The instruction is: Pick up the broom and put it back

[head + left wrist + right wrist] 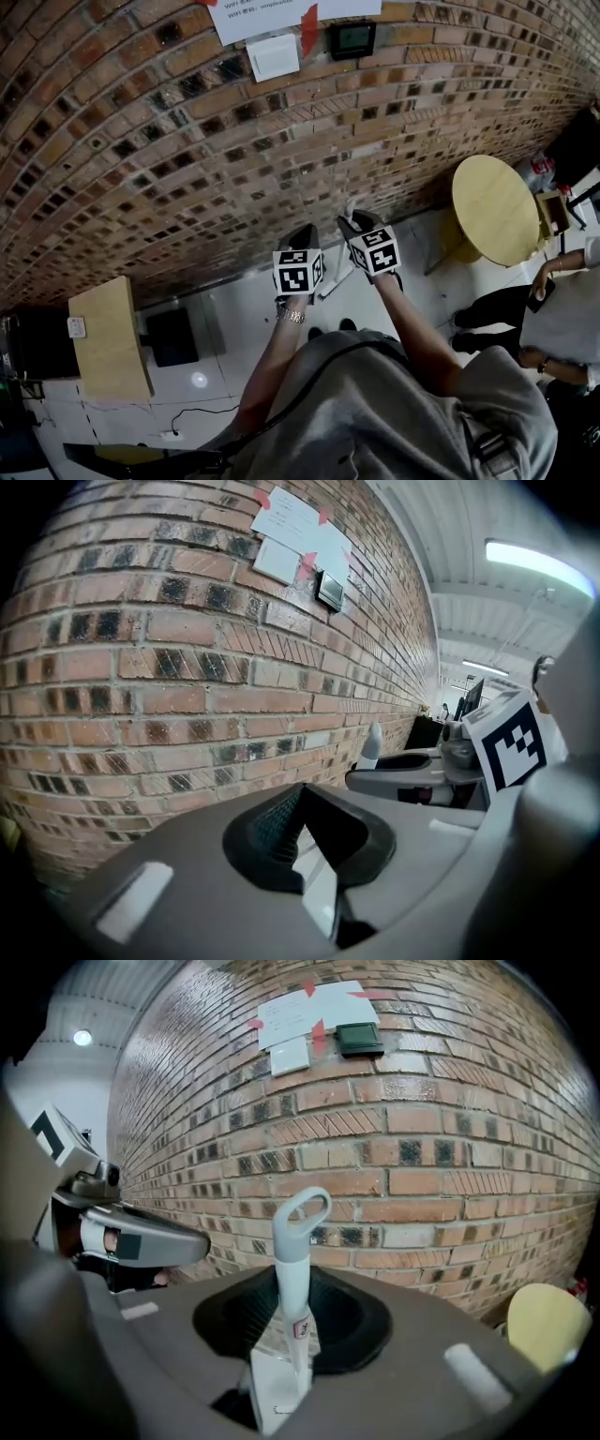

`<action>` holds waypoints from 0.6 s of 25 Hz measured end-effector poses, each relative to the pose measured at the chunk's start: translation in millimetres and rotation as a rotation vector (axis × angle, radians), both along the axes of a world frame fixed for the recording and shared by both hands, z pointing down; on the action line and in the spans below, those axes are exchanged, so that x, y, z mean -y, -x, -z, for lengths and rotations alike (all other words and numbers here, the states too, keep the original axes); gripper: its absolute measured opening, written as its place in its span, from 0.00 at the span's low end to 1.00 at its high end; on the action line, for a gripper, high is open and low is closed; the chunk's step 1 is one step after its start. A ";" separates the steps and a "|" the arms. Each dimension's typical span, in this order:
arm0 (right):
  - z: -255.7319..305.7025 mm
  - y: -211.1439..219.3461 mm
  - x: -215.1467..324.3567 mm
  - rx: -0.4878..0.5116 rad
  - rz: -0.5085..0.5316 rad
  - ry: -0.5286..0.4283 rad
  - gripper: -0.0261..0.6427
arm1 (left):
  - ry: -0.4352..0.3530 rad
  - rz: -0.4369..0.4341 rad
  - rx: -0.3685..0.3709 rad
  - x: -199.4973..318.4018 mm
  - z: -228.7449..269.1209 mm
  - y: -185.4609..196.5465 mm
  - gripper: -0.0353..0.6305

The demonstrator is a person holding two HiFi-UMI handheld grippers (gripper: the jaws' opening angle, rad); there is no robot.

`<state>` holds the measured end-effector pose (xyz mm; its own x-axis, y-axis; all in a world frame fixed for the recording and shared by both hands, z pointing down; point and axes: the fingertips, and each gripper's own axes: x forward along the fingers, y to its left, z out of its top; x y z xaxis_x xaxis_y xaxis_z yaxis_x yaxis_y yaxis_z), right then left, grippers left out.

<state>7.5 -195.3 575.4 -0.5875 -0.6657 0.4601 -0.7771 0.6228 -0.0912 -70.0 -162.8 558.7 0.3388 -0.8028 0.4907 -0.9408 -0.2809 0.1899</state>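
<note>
The broom's white handle (292, 1283), ending in a grey loop, stands upright between the jaws of my right gripper (292, 1335), which is shut on it. In the head view the right gripper (361, 227) is raised close to the brick wall, the handle's tip (352, 208) pokes above it and the shaft (330, 281) runs down behind it. The broom's head is hidden. My left gripper (300, 236) is just left of the right one; its pads (272, 832) meet with nothing between them. The left gripper view shows the right gripper (412, 771) and the handle tip (371, 745).
The brick wall (187, 159) carries taped papers (272, 14), a white switch plate (274, 56) and a small black panel (352, 38). A round wooden table (492, 208) stands right, a wooden cabinet (108, 337) left, and a black box (172, 336) on the floor. A person (562, 319) sits at right.
</note>
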 end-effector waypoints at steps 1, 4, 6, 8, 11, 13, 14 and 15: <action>-0.2 -1.7 -1.0 -0.001 0.000 0.001 0.19 | -0.002 -0.005 -0.004 0.7 1.2 -2.5 0.06; -0.6 -8.2 -2.4 -0.005 -0.006 0.003 0.19 | 0.000 -0.010 -0.072 2.0 5.6 -11.2 0.06; -2.1 -11.9 -2.2 -0.006 -0.012 0.006 0.19 | 0.012 -0.014 -0.085 2.0 4.4 -14.9 0.06; -4.1 -14.6 -1.2 -0.009 -0.017 0.010 0.19 | 0.020 -0.021 -0.068 1.3 1.7 -17.2 0.06; -5.5 -17.5 2.8 -0.012 -0.023 0.013 0.19 | 0.027 -0.029 -0.059 0.9 -0.1 -19.4 0.06; -7.3 -18.2 6.9 -0.014 -0.026 0.016 0.19 | 0.029 -0.030 -0.056 0.4 -0.5 -19.1 0.06; -8.6 -18.3 9.8 -0.016 -0.027 0.019 0.19 | 0.029 -0.030 -0.053 0.2 -0.3 -18.6 0.06; -10.5 -18.4 13.5 -0.018 -0.029 0.024 0.19 | 0.028 -0.029 -0.051 -0.2 0.1 -17.9 0.06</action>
<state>25.9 -208.8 585.9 -0.5598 -0.6710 0.4862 -0.7963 0.5979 -0.0917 -52.1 -162.5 558.6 0.3865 -0.7786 0.4944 -0.9213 -0.3015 0.2455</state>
